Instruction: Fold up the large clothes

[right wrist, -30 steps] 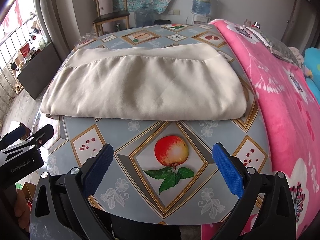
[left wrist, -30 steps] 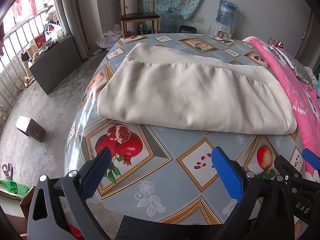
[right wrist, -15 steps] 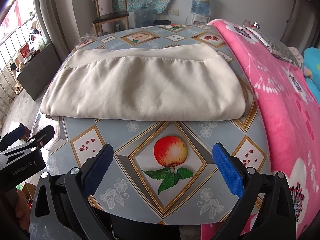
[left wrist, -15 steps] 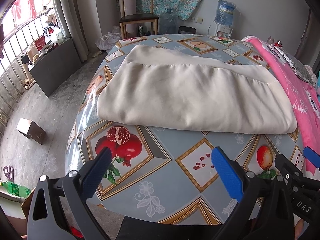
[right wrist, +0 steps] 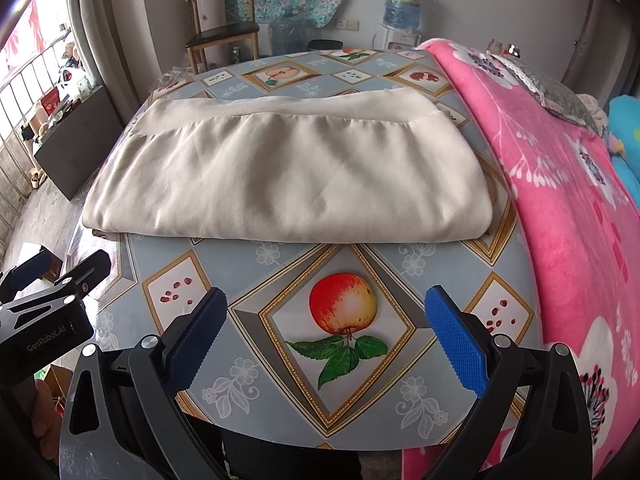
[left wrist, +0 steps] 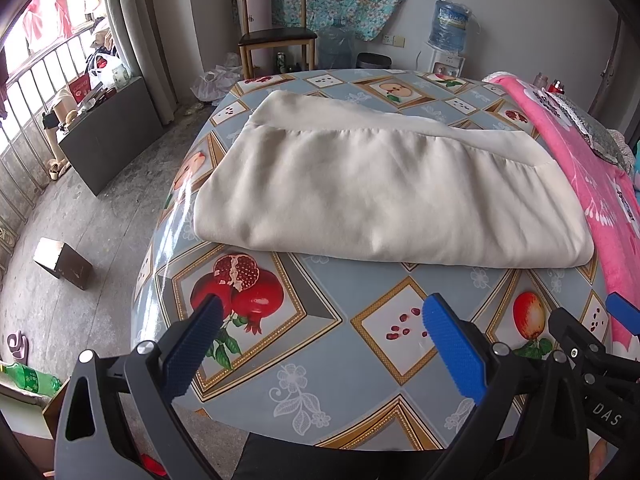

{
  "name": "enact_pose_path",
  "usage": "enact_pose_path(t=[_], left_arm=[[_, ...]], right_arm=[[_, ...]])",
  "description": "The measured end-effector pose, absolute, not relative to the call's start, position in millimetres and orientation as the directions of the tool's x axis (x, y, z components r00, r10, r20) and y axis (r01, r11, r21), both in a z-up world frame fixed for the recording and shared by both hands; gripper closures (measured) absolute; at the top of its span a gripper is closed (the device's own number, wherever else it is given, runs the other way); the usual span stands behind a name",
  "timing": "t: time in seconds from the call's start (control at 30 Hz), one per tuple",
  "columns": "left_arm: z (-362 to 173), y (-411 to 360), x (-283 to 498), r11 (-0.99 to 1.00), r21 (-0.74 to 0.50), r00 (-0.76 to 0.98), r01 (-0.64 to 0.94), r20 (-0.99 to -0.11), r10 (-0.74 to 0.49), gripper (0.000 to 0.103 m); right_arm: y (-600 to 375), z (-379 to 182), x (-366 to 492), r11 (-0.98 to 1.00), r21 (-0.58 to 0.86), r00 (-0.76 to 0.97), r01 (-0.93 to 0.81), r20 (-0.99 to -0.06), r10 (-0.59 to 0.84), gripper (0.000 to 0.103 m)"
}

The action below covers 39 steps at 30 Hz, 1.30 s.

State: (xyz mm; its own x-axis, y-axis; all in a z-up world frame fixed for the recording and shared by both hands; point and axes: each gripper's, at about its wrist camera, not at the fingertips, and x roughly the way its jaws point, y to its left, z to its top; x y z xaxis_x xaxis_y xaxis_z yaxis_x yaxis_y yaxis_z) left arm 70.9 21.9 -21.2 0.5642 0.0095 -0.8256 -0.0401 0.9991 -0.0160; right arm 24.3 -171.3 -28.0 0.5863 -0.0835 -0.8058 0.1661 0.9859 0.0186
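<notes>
— On the table (left wrist: 304, 364), middle of the frame, how many garments do you count?

— One. A single cream garment (left wrist: 384, 188), folded into a thick oblong. Its long axis runs left to right across the picture, the gathered seam and flat band along the far edge, the rounded fold on the near edge.

— And the tongs?

— Two sets. The left tongs (left wrist: 320, 346) hang at the bottom of the left wrist view with the blue pads spread wide apart, nothing between them, over the pomegranate print. The right tongs (right wrist: 326, 338) are the same in the right wrist view: pads wide apart, empty, either side of the printed apple. Both sit near the garment's near fold, not touching it.

— Anything beside the garment?

— One pink flowered blanket (right wrist: 560, 200) down the right side of the frame, its edge just beside the garment's right end.

— Any containers?

— Two big water bottles at the upper part of the frame: one blue bottle (left wrist: 448, 26) upside down on a dispenser, contents I cannot tell, and one clear bottle (left wrist: 336, 46) on the floor beside the one wooden chair (left wrist: 276, 32). One green bottle (left wrist: 30, 378) lies at the lower left.
</notes>
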Motion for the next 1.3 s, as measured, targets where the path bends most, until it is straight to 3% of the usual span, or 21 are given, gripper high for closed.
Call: enact_pose_path(t=[1.3], left_arm=[[-18.5,20.5,71.1,0.999,-0.007,0.569,-0.039,-0.822,0.017,0.005]], right_arm=[[-171.1,-27.9,24.6,0.986,0.025,0.587,0.162,-0.806,-0.076,0.007]])
